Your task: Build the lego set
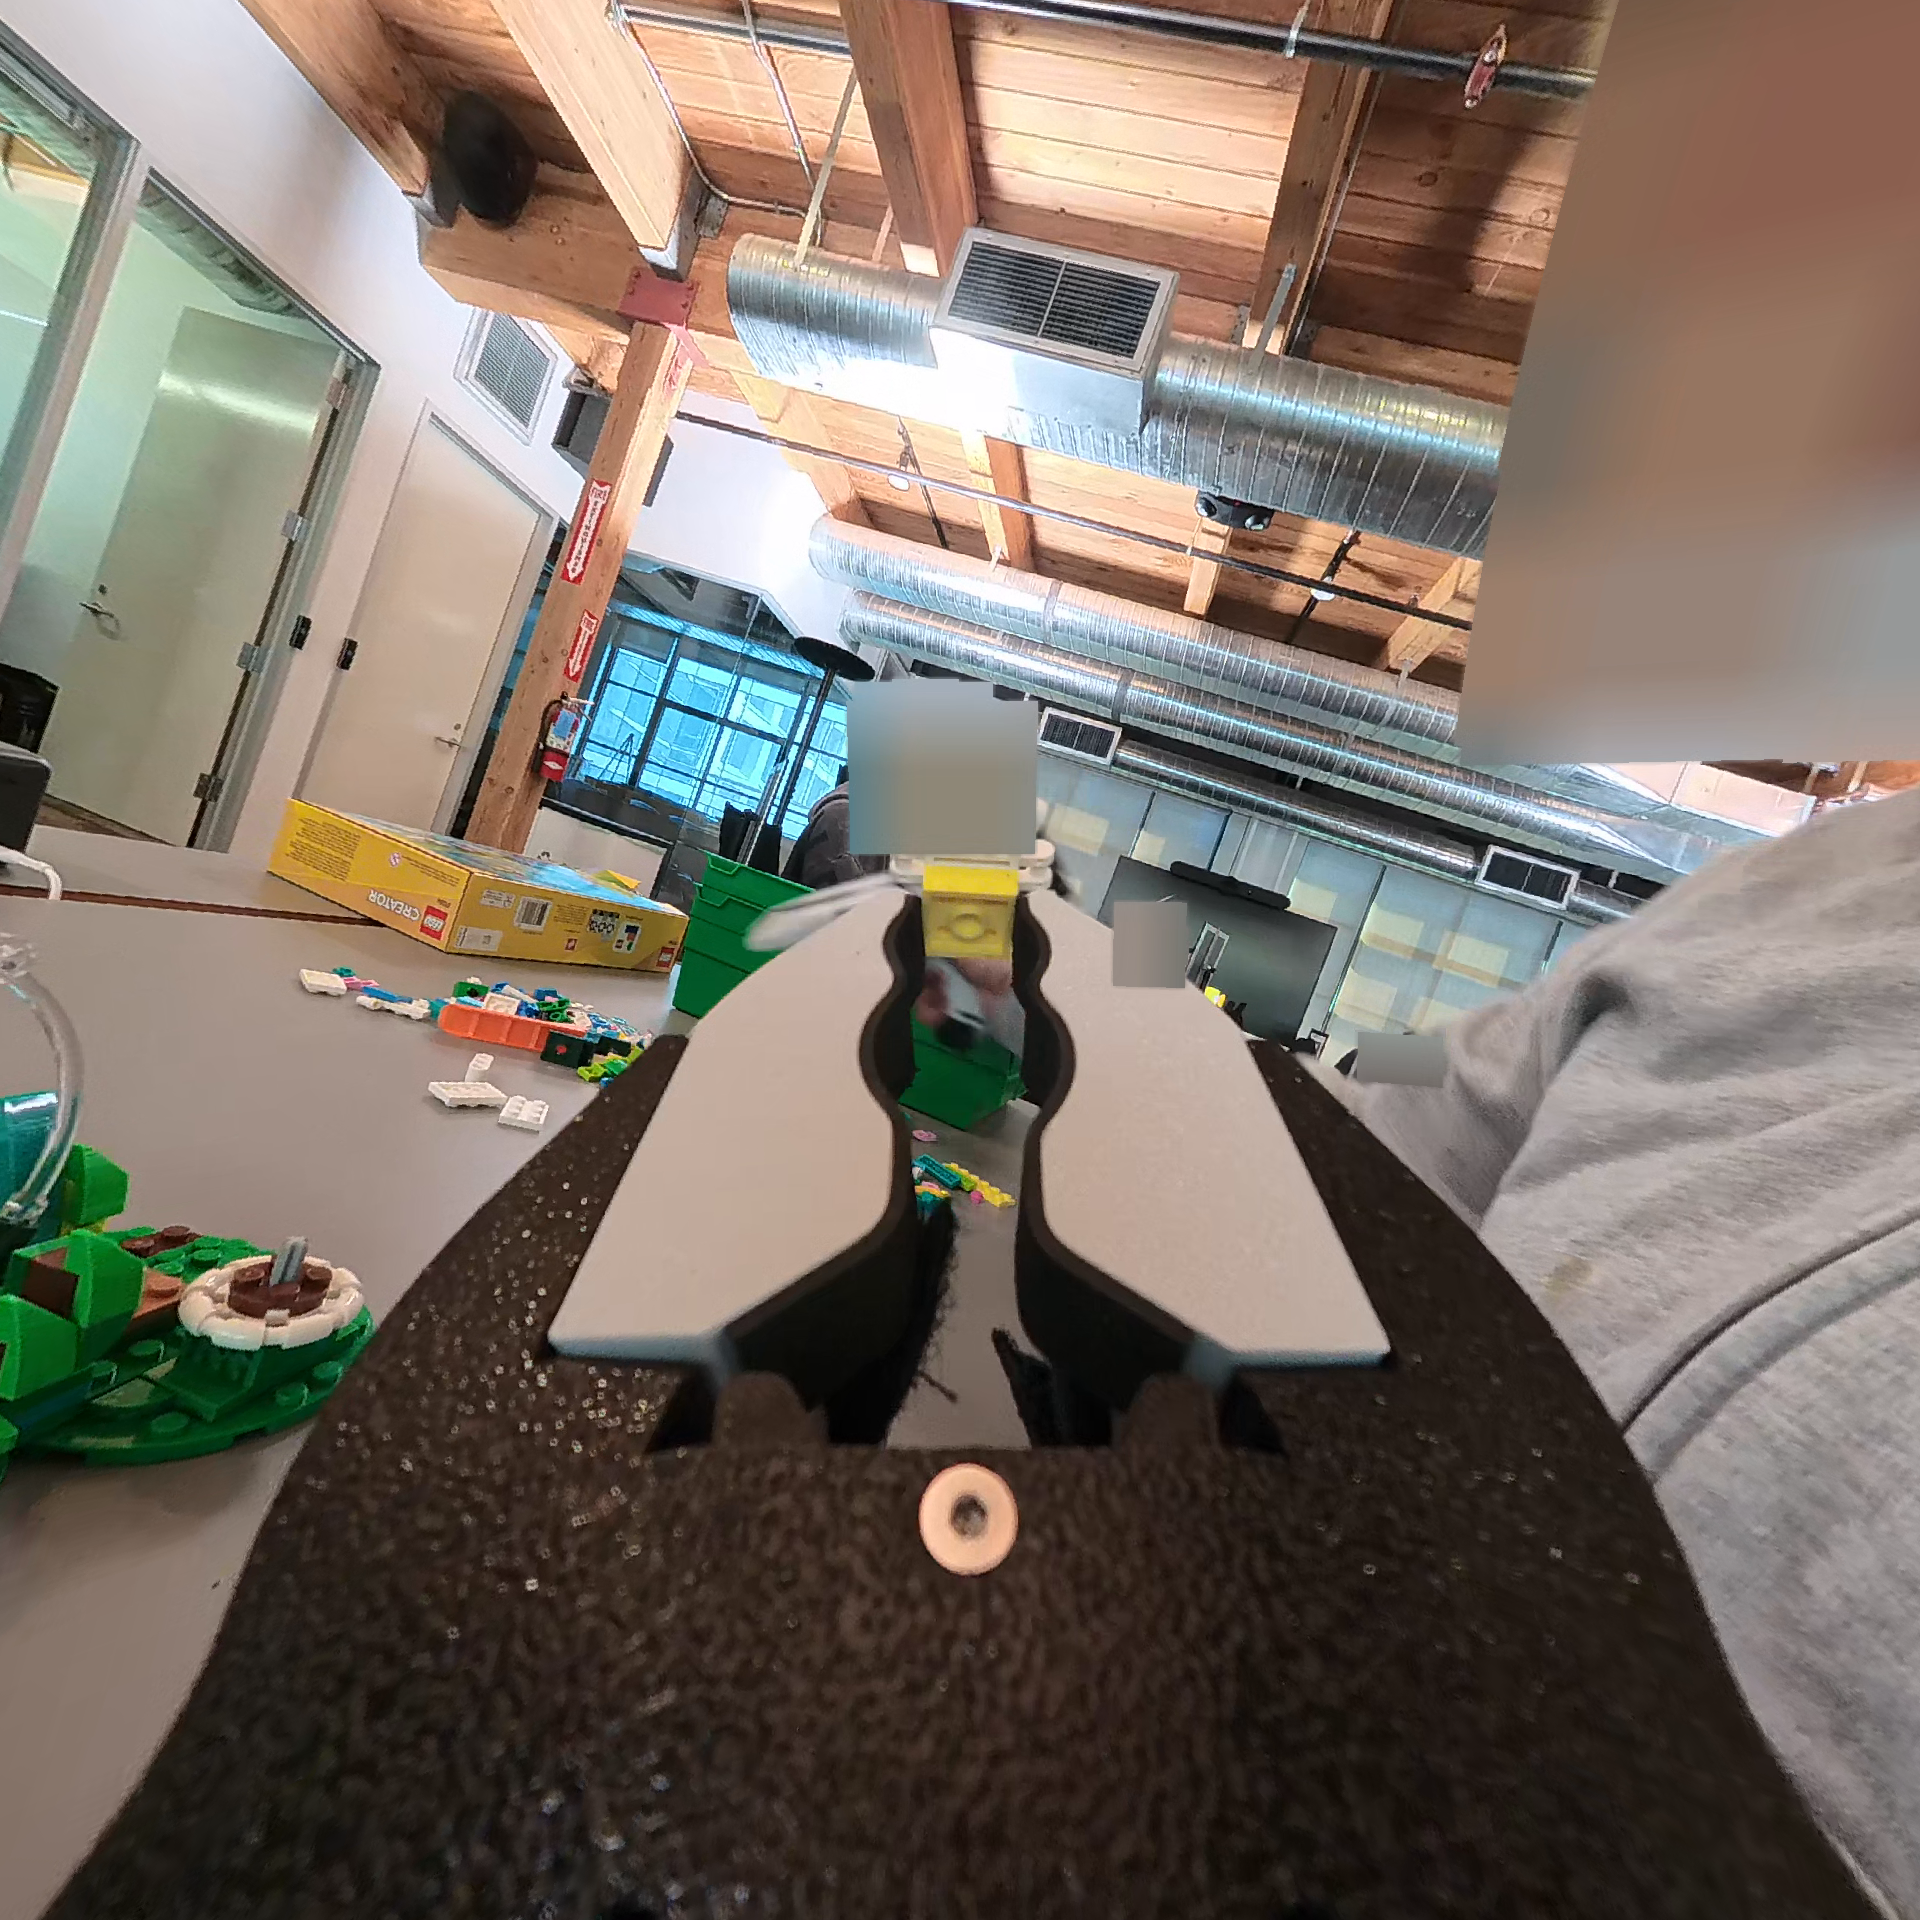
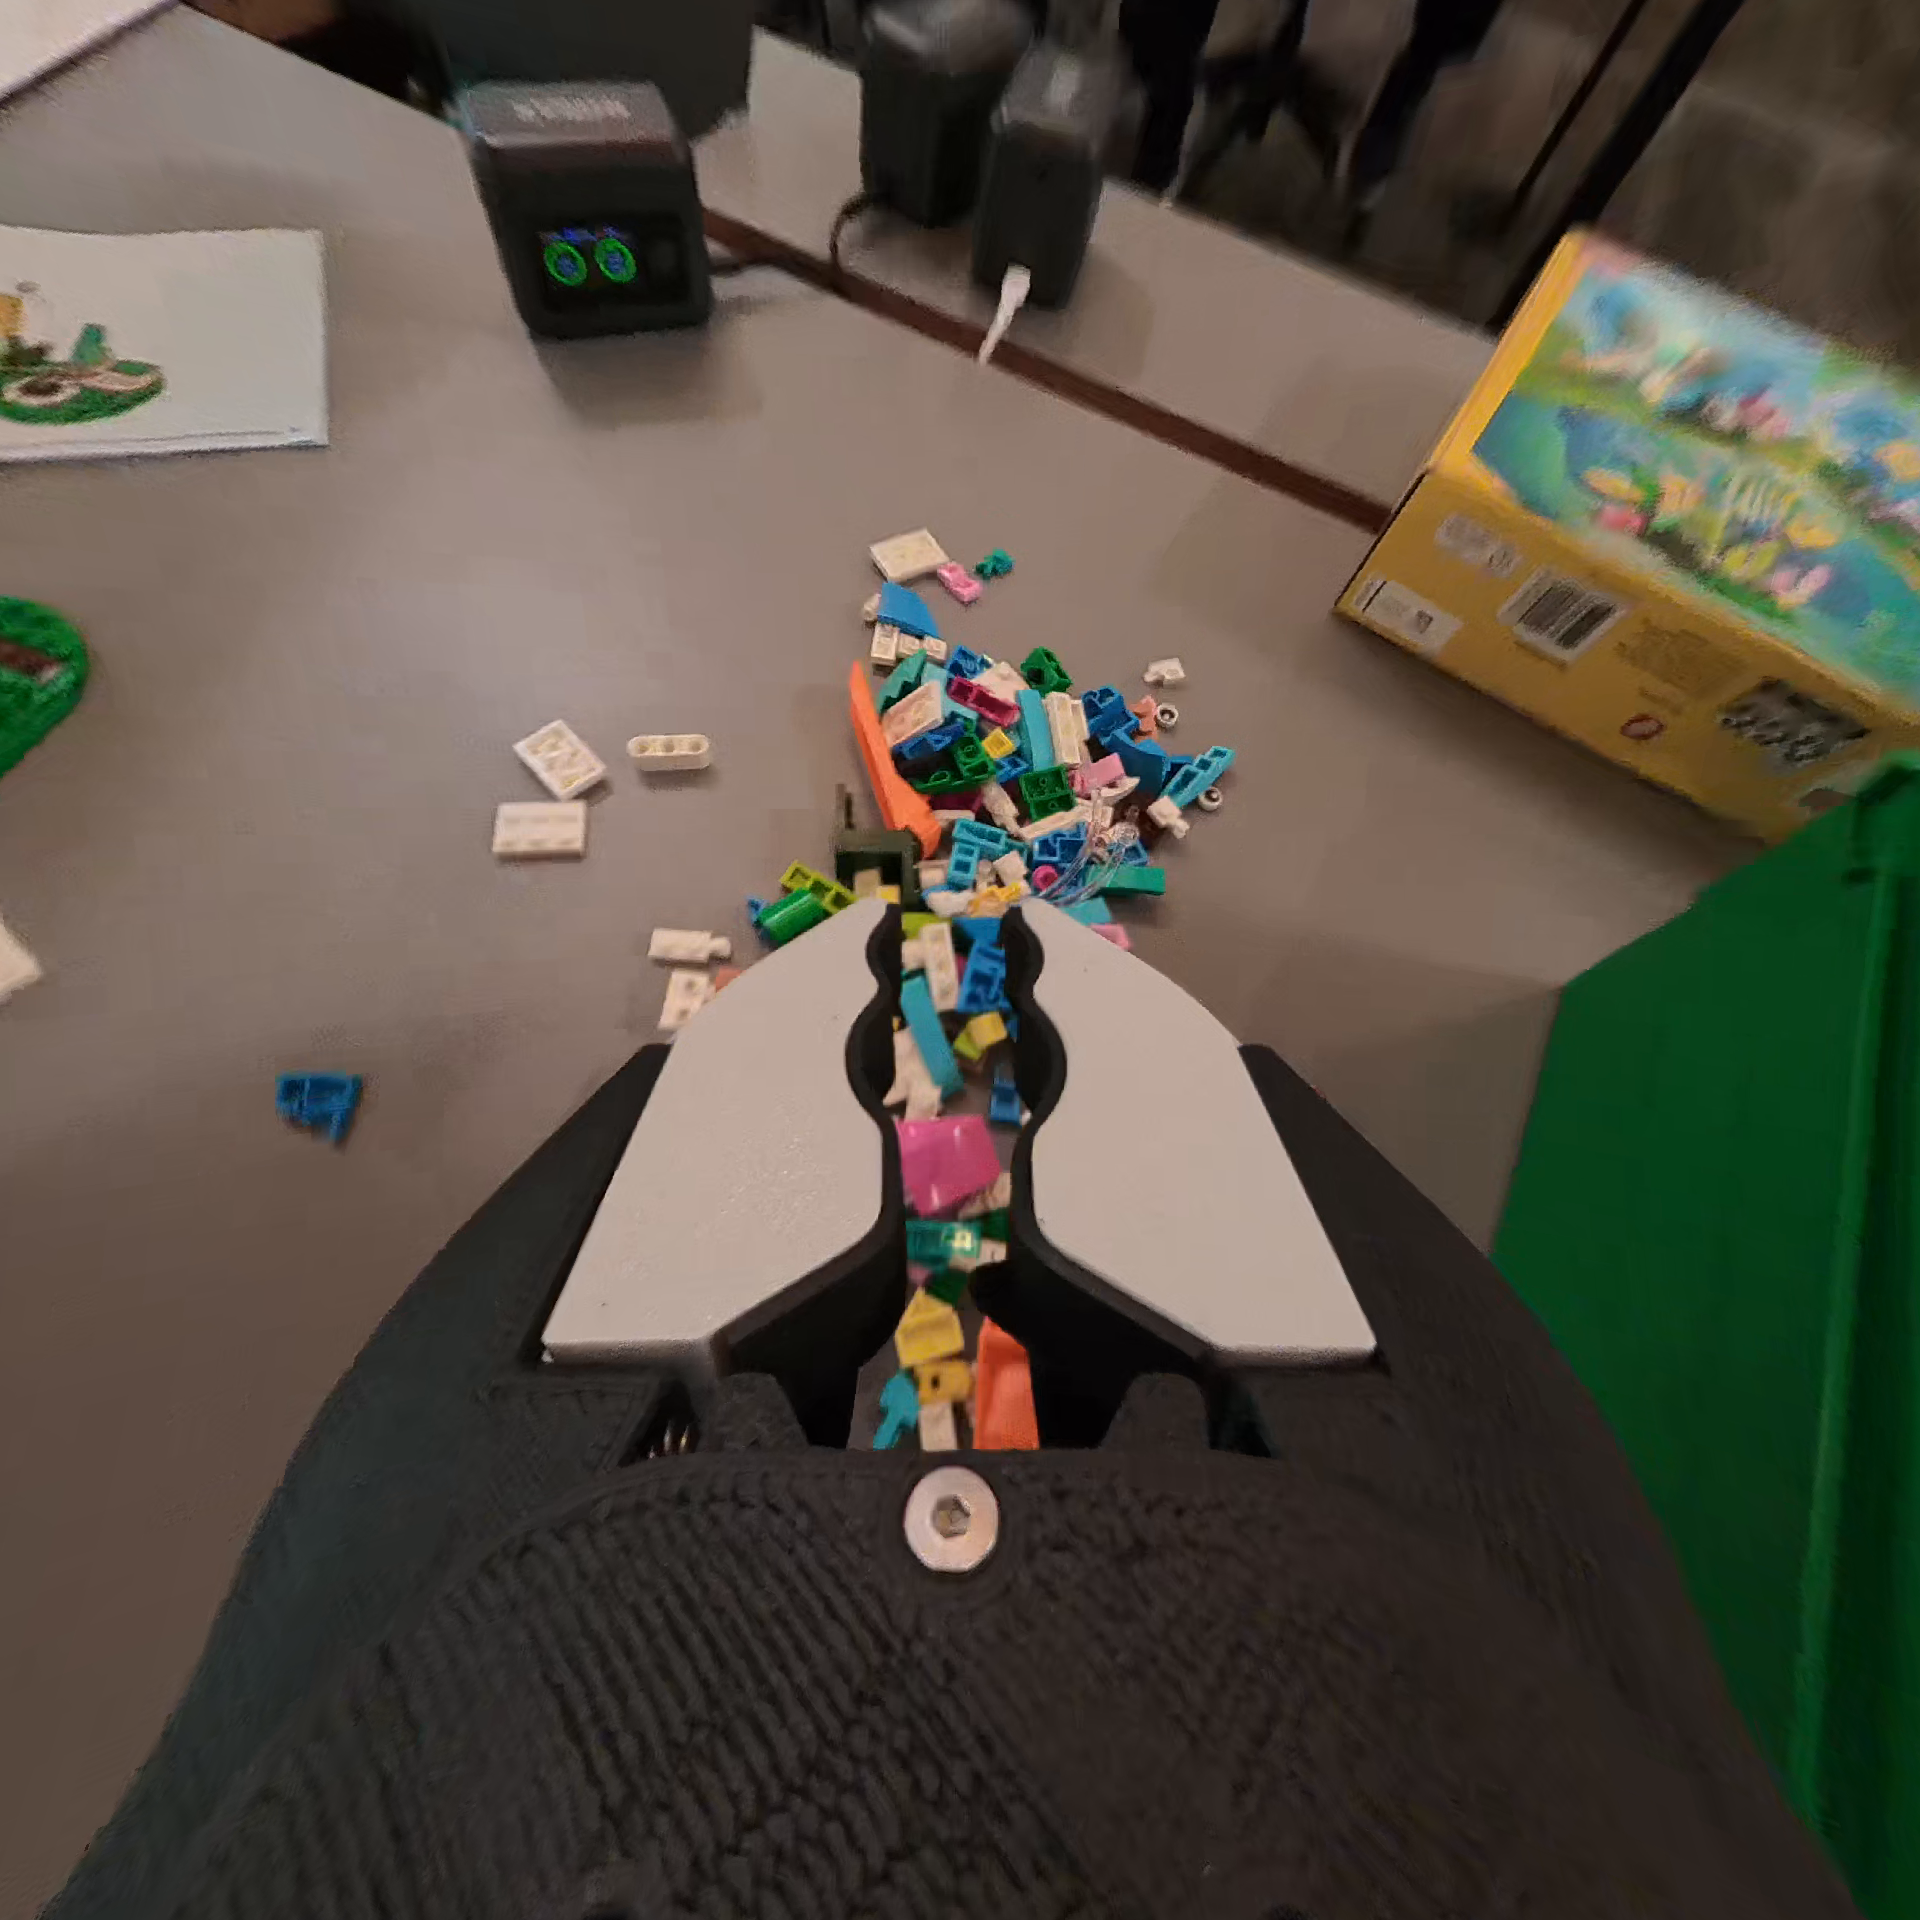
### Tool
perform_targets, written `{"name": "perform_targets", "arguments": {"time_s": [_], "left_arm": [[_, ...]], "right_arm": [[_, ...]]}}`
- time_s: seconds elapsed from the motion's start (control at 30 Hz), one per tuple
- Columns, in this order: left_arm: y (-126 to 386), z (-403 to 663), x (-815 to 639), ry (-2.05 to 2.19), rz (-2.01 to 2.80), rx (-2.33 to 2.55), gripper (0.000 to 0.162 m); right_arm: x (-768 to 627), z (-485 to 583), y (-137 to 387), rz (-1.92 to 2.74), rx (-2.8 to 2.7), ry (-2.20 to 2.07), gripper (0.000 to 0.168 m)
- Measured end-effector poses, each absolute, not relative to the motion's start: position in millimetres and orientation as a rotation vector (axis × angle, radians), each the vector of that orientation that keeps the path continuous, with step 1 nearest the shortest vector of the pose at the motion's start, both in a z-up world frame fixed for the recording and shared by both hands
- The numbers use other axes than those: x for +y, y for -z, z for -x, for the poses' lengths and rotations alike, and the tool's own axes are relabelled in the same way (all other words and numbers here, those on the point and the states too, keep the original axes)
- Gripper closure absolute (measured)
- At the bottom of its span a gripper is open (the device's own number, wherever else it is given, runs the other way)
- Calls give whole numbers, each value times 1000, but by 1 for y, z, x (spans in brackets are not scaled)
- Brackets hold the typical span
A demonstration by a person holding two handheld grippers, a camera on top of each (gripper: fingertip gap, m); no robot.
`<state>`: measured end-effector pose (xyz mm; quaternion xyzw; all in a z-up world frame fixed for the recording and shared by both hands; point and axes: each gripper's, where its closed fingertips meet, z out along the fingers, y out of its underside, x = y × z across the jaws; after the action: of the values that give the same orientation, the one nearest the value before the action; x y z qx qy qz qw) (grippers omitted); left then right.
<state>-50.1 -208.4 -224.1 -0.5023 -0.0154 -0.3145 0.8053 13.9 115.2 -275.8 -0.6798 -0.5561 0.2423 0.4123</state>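
My left gripper (image 1: pixel 968 916) is raised off the table and shut on a small yellow brick (image 1: pixel 968 923) with white pieces attached, one sticking out to the left. A partly built green model (image 1: pixel 156 1340) with a white and brown round part stands on the table at the lower left; its edge also shows in the right wrist view (image 2: pixel 36 675). My right gripper (image 2: pixel 954 920) hovers over a pile of loose coloured bricks (image 2: pixel 1018 769), jaws a narrow gap apart with nothing held between them.
The yellow set box (image 2: pixel 1662 540) lies at the right, beside a green bin (image 2: pixel 1714 1299). An instruction booklet (image 2: pixel 156 343) and a black device (image 2: pixel 592 208) are at the back left. White plates (image 2: pixel 540 826) and a blue piece (image 2: pixel 317 1101) lie apart. A grey sleeve (image 1: pixel 1714 1247) is close on the right. The grippers' ends are close to 35 cm from one another. My left tips are about 40 cm from the black device (image 2: pixel 592 208), my right tips only 30 cm.
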Motion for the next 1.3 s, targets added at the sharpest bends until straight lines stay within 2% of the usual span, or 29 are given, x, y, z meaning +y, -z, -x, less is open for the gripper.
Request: {"name": "perform_targets", "arguments": {"time_s": [0.2,0.4,0.8,1.0,1.1,1.3], "left_arm": [[224,50,-208,684,1078,-35,146],[224,50,-209,694,1071,-37,146],[224,52,-209,716,1065,-49,146],[224,52,-209,721,1062,-50,146],[223,53,-210,723,1060,-52,146],[223,52,-210,726,1061,-49,146]], "right_arm": [[150,42,303,2115,-1494,-819,154],[181,53,335,1897,-1952,-455,156],[182,55,363,1891,-2152,-410,146],[183,58,362,1811,-2174,-372,153],[177,63,348,1769,-2113,-525,153],[129,74,289,1675,-1809,-1252,153]]}}
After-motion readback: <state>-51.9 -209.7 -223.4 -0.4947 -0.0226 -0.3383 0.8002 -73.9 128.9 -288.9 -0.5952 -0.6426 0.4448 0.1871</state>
